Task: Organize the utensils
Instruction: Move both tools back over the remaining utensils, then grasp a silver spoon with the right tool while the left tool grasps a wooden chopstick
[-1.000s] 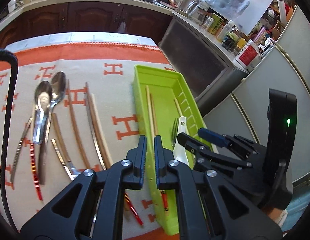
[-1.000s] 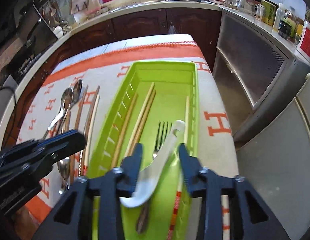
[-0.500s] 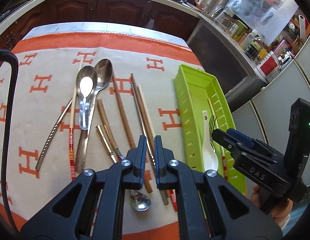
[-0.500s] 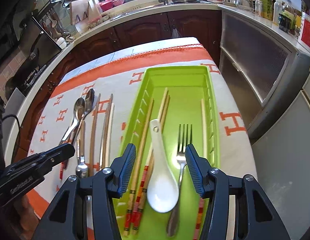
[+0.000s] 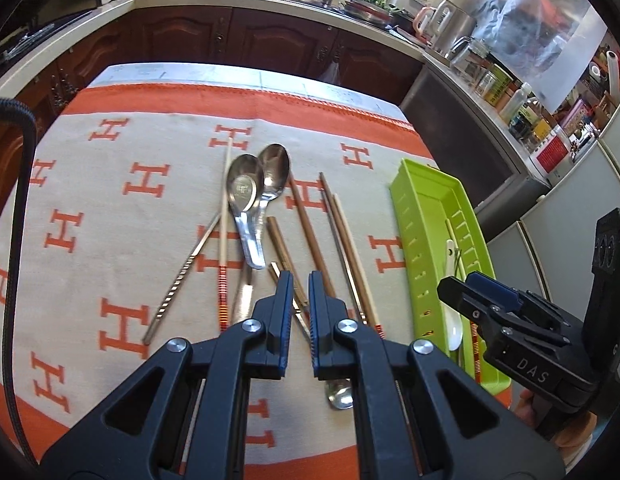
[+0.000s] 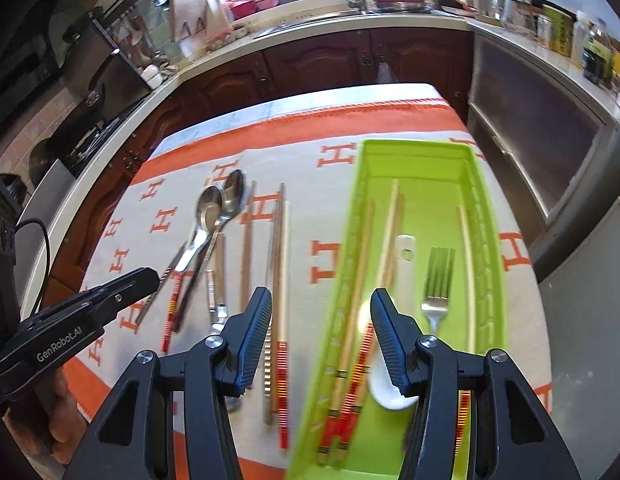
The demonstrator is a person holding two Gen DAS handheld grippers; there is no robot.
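My L gripper (image 5: pixel 300 304) is nearly shut w/ nothing in it, over loose spoons (image 5: pixel 246 192) and chopsticks (image 5: pixel 310 236) on the cloth (image 5: pixel 110 184). R gripper (image 6: pixel 319 340) is wide open, empty, above the tray's (image 6: pixel 483 184) left wall. Tray holds white spoon (image 6: pixel 403 248), fork (image 6: pixel 439 280), chopsticks.

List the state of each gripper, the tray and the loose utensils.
left gripper: nearly shut, empty, above the cloth
right gripper: open, empty
green tray: holds a white spoon, fork and chopsticks
metal spoons: lying on the cloth, outside the tray
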